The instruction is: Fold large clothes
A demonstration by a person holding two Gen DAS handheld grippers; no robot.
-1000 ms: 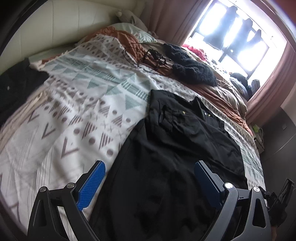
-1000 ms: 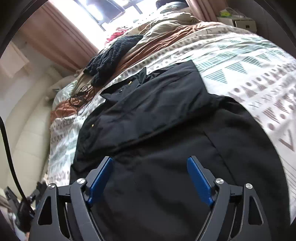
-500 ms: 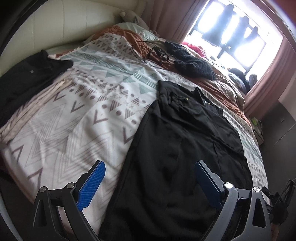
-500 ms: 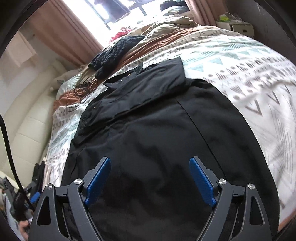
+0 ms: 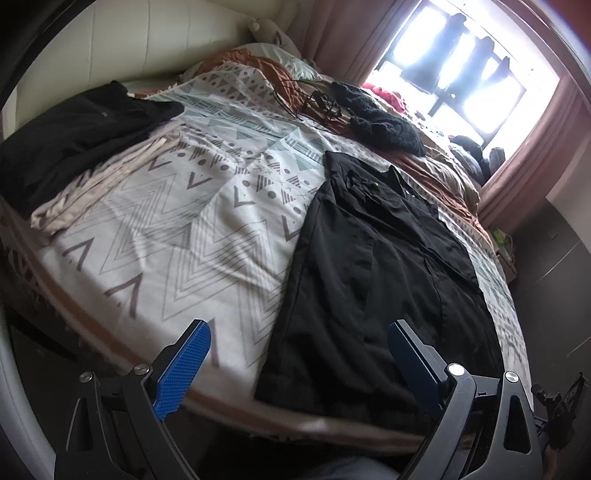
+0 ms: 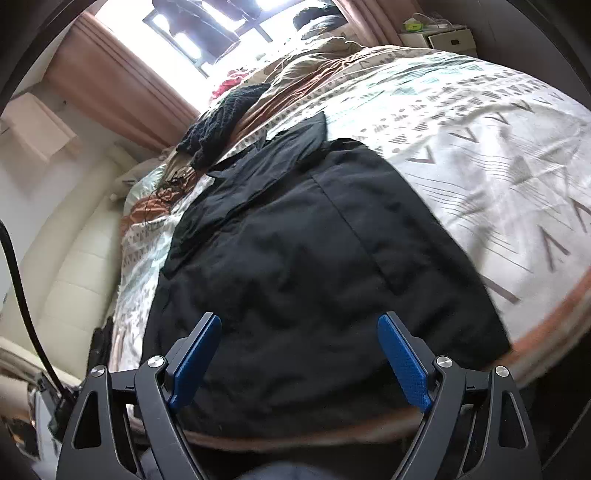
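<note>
Farther back from the black shirt now, both tools spread, empty.

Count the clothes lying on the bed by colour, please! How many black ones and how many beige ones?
Black: 3, namely the big shirt, the knitted piece, and the garment near the headboard.
Beige: 1, the striped piece beside that garment.
Total: 4

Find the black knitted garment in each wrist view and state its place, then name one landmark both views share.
Left wrist view: black knitted garment lies upper centre-right, beyond the black shirt, near the window.
Right wrist view: it lies upper left of centre, beyond the shirt's collar.
Shared landmark: the bright window with pink curtains.
</note>
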